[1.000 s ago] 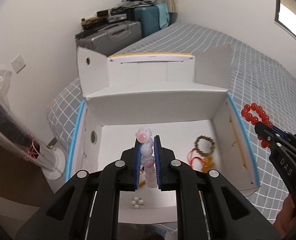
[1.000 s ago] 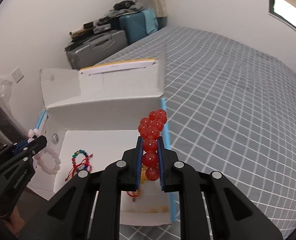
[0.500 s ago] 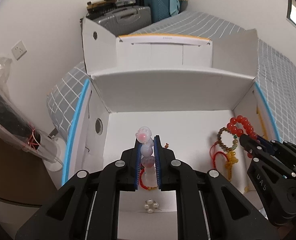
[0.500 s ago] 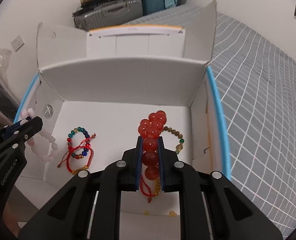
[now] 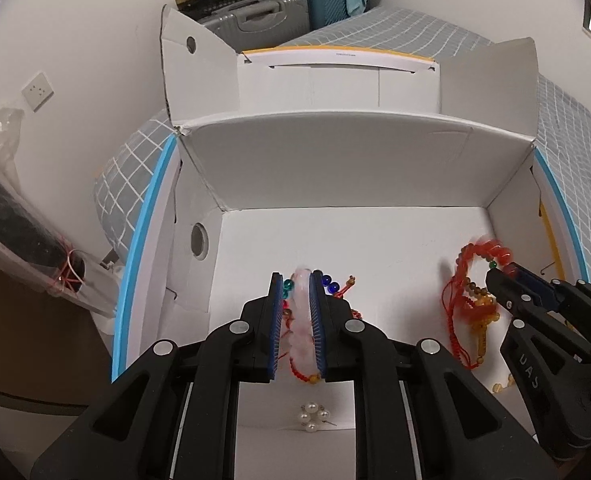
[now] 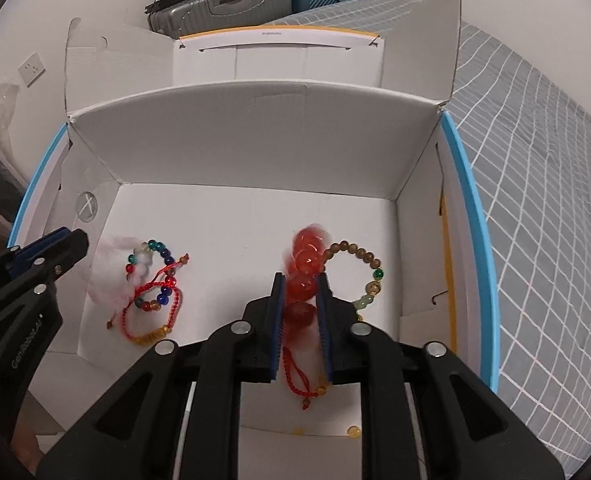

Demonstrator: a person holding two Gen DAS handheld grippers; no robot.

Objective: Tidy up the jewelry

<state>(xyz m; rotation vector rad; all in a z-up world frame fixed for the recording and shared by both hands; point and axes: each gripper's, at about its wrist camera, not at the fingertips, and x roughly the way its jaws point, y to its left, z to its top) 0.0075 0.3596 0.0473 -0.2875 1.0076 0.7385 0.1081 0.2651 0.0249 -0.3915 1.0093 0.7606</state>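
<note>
My left gripper (image 5: 298,276) is low inside the open white box (image 5: 335,168), its jaws parted around a pale pink bead bracelet (image 5: 301,320) that looks blurred. My right gripper (image 6: 300,278) is also inside the box (image 6: 255,140), jaws parted around a blurred red bead bracelet (image 6: 305,280). The left gripper shows at the left of the right wrist view (image 6: 61,246), the right gripper at the right of the left wrist view (image 5: 503,280). A multicolour bead bracelet (image 6: 151,276) with red cord and a brown bead bracelet (image 6: 355,268) lie on the box floor.
A small pearl cluster (image 5: 313,416) lies near the box's front edge. The box flaps (image 6: 443,36) stand up at the back. The box sits on a grey checked bed (image 6: 535,160). Suitcases (image 5: 255,16) stand against the far wall.
Both grippers have moved down and forward into the box. Their jaws have widened and both bracelets now look blurred, slipping between the pads.
</note>
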